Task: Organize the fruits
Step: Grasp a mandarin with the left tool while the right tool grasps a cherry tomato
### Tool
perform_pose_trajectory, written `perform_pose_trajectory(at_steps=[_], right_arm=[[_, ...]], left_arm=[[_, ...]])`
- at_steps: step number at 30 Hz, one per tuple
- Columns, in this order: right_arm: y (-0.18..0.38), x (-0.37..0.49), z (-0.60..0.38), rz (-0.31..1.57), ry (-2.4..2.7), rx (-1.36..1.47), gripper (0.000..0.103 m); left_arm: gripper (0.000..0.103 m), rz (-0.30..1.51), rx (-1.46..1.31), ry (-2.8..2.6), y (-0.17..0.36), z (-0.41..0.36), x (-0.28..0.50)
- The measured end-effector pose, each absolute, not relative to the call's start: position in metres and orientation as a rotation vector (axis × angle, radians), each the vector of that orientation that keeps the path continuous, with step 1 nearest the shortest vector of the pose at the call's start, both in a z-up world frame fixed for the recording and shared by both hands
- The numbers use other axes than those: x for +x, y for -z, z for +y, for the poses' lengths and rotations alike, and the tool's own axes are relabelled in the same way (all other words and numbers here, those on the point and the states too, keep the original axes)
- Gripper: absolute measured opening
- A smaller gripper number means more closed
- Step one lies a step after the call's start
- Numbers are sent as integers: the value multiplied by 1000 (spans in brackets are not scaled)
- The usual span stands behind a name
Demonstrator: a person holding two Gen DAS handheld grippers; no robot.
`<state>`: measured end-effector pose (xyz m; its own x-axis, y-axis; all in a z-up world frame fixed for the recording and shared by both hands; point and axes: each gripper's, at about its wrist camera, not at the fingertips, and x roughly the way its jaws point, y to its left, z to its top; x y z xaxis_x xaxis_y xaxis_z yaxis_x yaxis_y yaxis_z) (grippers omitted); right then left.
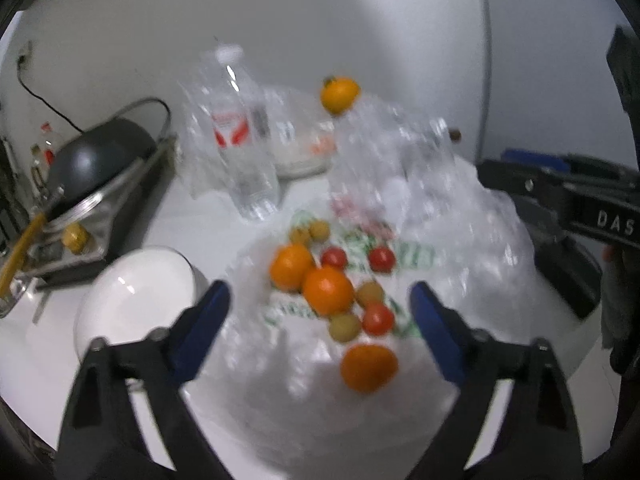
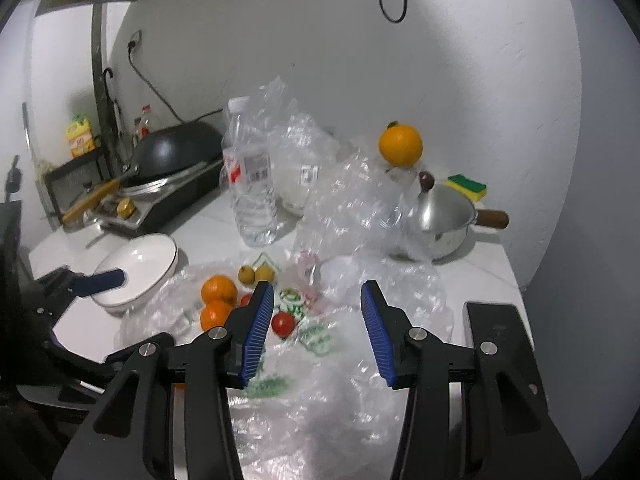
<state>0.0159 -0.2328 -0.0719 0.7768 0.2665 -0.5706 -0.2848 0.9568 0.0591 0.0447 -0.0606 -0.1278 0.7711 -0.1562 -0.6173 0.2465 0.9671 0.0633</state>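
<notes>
Fruit lies on a clear plastic bag (image 1: 320,392) on the white counter: oranges (image 1: 328,290), small red tomatoes (image 1: 378,319) and yellowish small fruits (image 1: 344,327). A white bowl (image 1: 132,300) stands left of the bag. My left gripper (image 1: 320,300) is open above the fruit pile, empty. My right gripper (image 2: 318,292) is open and empty above the bag (image 2: 320,392), right of the oranges (image 2: 218,290) and a tomato (image 2: 283,323). The bowl (image 2: 140,264) and the left gripper's fingertip (image 2: 104,278) show at left. Another orange (image 2: 400,144) sits at the back.
A water bottle (image 2: 252,176) and crumpled clear plastic (image 2: 352,200) stand behind the fruit. A steel saucepan (image 2: 444,220) and sponge (image 2: 468,186) are at the back right. A black wok (image 2: 176,152) on a stove is at the left. A dark object (image 2: 500,328) lies at the right edge.
</notes>
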Motion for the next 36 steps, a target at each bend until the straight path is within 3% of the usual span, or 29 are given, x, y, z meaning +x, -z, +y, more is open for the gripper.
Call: perform_pose_trajectory(at_steps=[5, 13, 20, 33, 36], right_arm=[[89, 16, -229, 668, -313, -26, 45], [105, 15, -213, 712, -365, -28, 44], [117, 22, -203, 752, -397, -24, 44], [141, 36, -174, 828, -465, -36, 43], [146, 39, -166, 851, -481, -51, 39]], left_arm=[[63, 771, 175, 264, 155, -73, 51], [43, 861, 194, 325, 173, -82, 54], [41, 907, 132, 349, 177, -73, 55], [41, 813, 93, 320, 153, -46, 51], [41, 795, 93, 294, 147, -37, 51]])
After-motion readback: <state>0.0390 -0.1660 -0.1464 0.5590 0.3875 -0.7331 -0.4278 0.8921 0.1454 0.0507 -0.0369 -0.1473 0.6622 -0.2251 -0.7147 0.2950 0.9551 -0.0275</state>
